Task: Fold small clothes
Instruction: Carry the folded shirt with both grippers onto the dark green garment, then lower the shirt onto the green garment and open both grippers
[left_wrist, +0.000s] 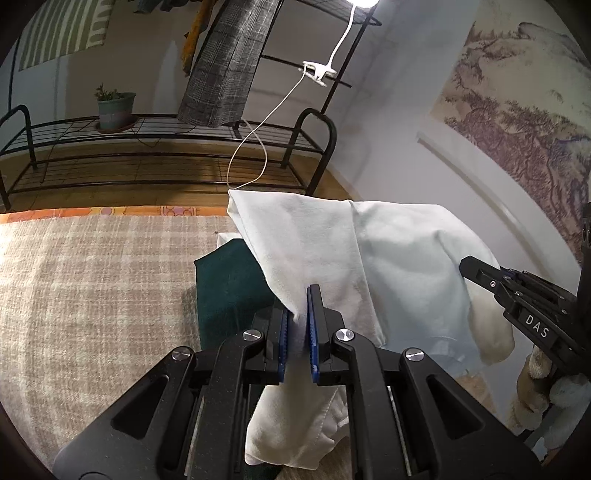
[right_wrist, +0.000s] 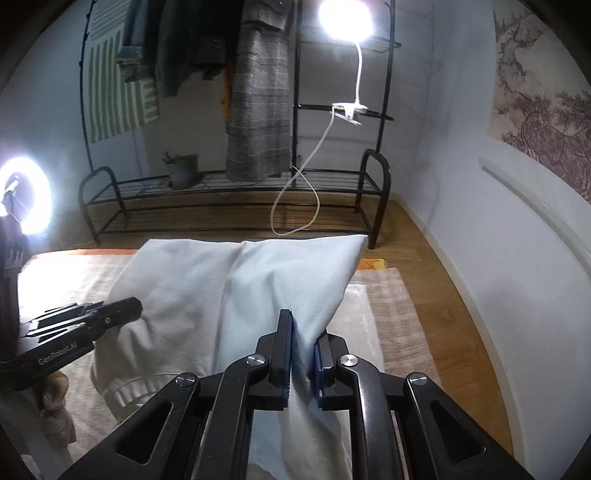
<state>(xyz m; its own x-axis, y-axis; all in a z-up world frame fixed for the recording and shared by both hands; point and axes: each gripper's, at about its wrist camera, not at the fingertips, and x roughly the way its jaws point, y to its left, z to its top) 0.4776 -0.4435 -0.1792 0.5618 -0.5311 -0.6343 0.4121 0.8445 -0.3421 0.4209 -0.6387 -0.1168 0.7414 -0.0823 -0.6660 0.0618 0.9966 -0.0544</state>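
A small white garment (left_wrist: 332, 251) with a ribbed hem hangs stretched between both grippers above a beige checked blanket (left_wrist: 92, 280). My left gripper (left_wrist: 300, 306) is shut on one edge of it; the cloth bunches between the blue pads and drapes below. My right gripper (right_wrist: 303, 332) is shut on the other edge of the white garment (right_wrist: 229, 295). In the left wrist view the right gripper (left_wrist: 469, 266) shows at the right, its tip buried in the cloth. In the right wrist view the left gripper (right_wrist: 129, 308) reaches in from the left against the garment.
A folded dark green cloth (left_wrist: 229, 288) lies on the blanket under the garment. Beyond the blanket stands a black metal rack (right_wrist: 229, 199) with a potted plant (right_wrist: 181, 170), hanging clothes and a clip lamp with a dangling white cord (right_wrist: 295, 206). A ring light (right_wrist: 26, 195) glows at left.
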